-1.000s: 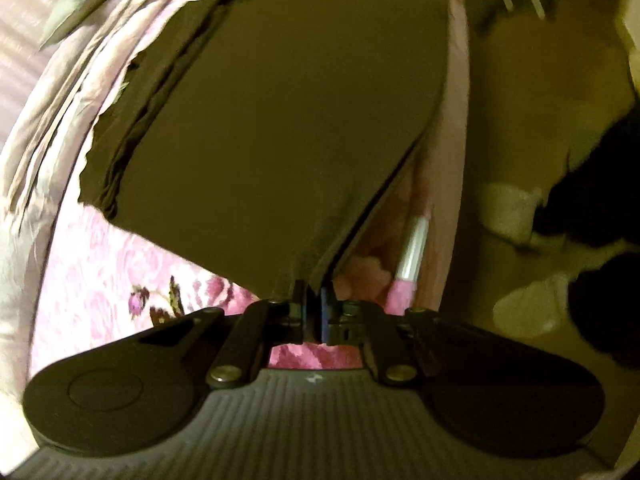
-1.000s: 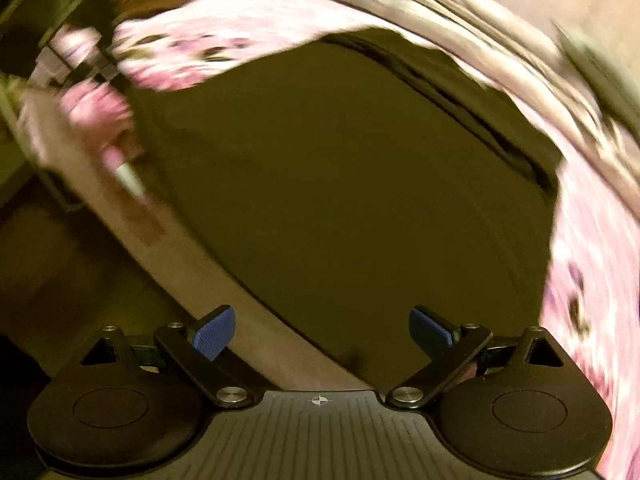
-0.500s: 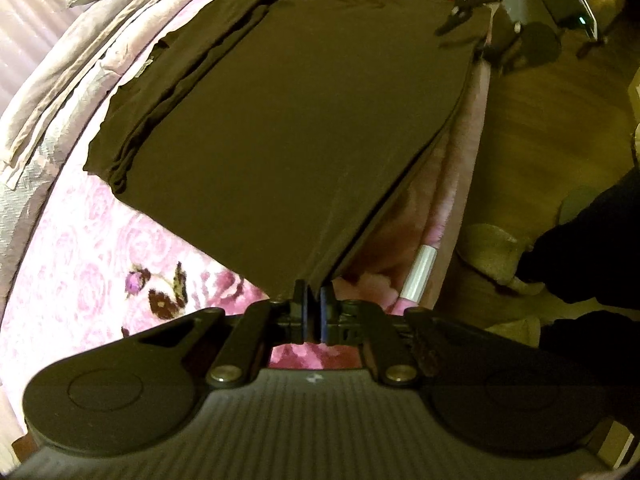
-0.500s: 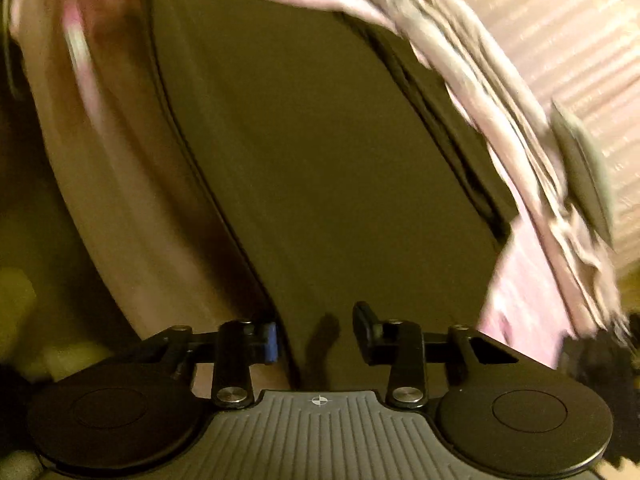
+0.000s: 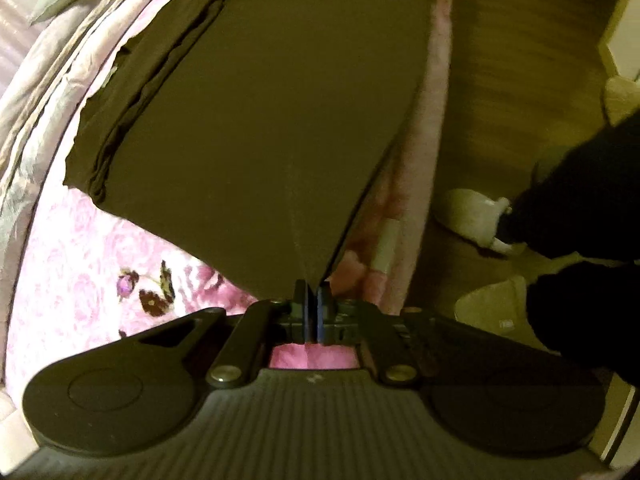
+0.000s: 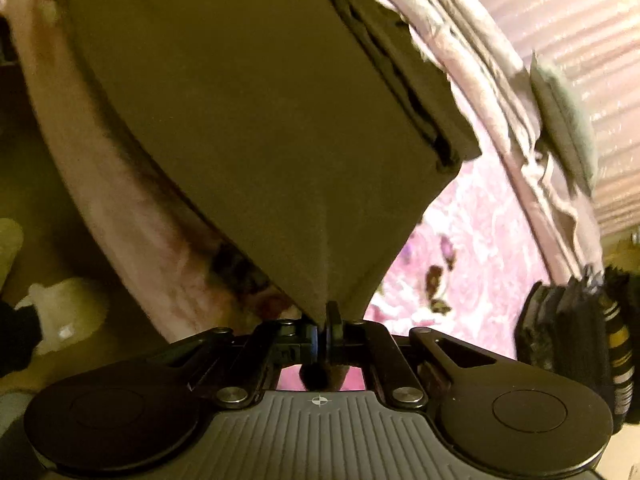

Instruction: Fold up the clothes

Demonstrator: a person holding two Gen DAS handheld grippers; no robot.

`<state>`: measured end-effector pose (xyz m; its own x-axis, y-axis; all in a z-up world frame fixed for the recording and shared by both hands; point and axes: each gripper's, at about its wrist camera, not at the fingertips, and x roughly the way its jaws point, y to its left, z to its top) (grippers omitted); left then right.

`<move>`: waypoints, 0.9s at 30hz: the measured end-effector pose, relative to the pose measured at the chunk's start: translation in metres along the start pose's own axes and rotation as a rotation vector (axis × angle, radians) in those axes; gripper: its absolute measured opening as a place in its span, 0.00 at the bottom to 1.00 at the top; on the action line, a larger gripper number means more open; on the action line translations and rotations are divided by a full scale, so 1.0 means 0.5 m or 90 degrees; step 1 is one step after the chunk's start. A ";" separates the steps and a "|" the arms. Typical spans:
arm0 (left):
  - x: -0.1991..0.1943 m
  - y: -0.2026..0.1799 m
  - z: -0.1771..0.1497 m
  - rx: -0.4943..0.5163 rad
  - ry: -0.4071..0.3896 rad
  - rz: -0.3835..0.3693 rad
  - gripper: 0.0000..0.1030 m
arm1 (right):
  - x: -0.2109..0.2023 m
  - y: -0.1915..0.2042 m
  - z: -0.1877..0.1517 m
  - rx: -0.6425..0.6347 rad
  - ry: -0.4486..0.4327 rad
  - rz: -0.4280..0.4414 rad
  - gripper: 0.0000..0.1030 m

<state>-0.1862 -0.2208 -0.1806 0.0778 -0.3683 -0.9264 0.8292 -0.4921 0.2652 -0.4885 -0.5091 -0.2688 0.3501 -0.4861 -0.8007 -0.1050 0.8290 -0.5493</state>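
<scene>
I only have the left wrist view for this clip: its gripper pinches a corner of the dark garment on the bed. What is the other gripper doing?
Observer: The right gripper is shut on another corner of the dark garment, near the bed's edge.
Operator: Anything beyond that corner that I can't see?
Observer: Yes, a dark bundle with yellow and white stripes lies on the pink floral bedspread, to the right of the gripper.
Operator: Does the cloth hang slack there?
Observer: No, it rises to the closed jaws in a taut peak, as at the left gripper.
</scene>
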 end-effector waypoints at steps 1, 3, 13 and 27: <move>-0.016 -0.002 -0.006 -0.006 -0.002 0.004 0.01 | -0.023 0.000 -0.001 -0.008 -0.002 0.001 0.02; -0.049 -0.003 -0.019 -0.029 -0.005 0.010 0.01 | -0.075 0.008 -0.004 -0.020 -0.004 0.008 0.02; -0.202 -0.126 -0.108 -0.091 0.012 -0.054 0.00 | -0.288 0.124 -0.057 -0.046 0.039 0.093 0.02; -0.240 0.130 -0.033 -0.116 -0.077 0.053 0.00 | -0.308 -0.070 0.077 -0.026 -0.021 -0.016 0.02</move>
<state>-0.1324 -0.1958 -0.0565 0.0916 -0.4991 -0.8617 0.9099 -0.3095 0.2761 -0.5032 -0.4526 -0.1169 0.3838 -0.4964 -0.7786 -0.1339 0.8044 -0.5789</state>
